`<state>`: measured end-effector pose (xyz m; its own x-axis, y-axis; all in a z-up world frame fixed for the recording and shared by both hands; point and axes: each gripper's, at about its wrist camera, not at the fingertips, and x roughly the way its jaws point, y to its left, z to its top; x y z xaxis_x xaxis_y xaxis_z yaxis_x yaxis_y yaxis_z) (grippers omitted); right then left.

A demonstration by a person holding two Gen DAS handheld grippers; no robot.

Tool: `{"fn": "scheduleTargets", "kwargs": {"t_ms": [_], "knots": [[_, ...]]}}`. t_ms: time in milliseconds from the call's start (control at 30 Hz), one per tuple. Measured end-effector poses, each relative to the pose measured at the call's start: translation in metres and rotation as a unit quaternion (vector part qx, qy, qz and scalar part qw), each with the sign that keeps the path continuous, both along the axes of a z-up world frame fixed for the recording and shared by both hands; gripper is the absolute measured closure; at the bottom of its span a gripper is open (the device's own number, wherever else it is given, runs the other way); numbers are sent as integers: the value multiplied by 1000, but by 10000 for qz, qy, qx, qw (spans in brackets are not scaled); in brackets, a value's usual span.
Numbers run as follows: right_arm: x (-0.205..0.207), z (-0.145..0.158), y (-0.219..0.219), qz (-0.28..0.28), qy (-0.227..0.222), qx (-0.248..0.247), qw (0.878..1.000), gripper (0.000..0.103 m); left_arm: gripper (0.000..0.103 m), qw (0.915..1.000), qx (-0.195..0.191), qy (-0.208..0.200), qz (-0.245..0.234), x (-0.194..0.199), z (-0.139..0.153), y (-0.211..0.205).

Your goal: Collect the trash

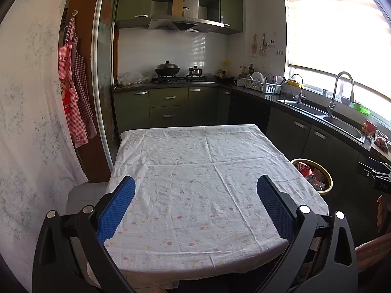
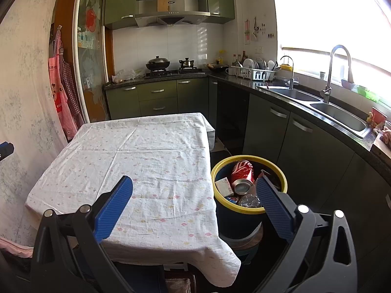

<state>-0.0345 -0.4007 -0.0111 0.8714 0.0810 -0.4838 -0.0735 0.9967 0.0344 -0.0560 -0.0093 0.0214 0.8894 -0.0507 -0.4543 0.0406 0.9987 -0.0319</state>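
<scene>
A dark bin with a yellow rim point(image 2: 246, 210) stands on the floor to the right of the table point(image 2: 136, 151). It holds a red cola can point(image 2: 242, 173), a small white box point(image 2: 224, 185), a crushed clear bottle point(image 2: 249, 200) and other scraps. The bin also shows in the left wrist view point(image 1: 328, 182). My left gripper point(image 1: 195, 204) is open and empty above the table's near half. My right gripper point(image 2: 194, 202) is open and empty above the table's right edge, its right finger point(image 2: 272, 201) in front of the bin.
The table point(image 1: 200, 171) wears a white flowered cloth. A dark counter with a double sink point(image 2: 337, 114), tap point(image 2: 328, 83) and dish rack point(image 2: 254, 73) runs along the right. A stove with pans point(image 2: 171, 69) is at the back. Aprons point(image 2: 61, 92) hang on the left wall.
</scene>
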Motion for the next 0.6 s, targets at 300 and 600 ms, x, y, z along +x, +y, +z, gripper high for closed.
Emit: {"fn": "scheduleTargets", "kwargs": {"t_ms": [300,600], "knots": [[0,0,1,-2,-4,-6,10000,7,5,10000,-2,0,-8,0,-1,0],[0,1,1,10,-3,2,10000,7,5,10000,-14,8,1,1,-1,1]]}}
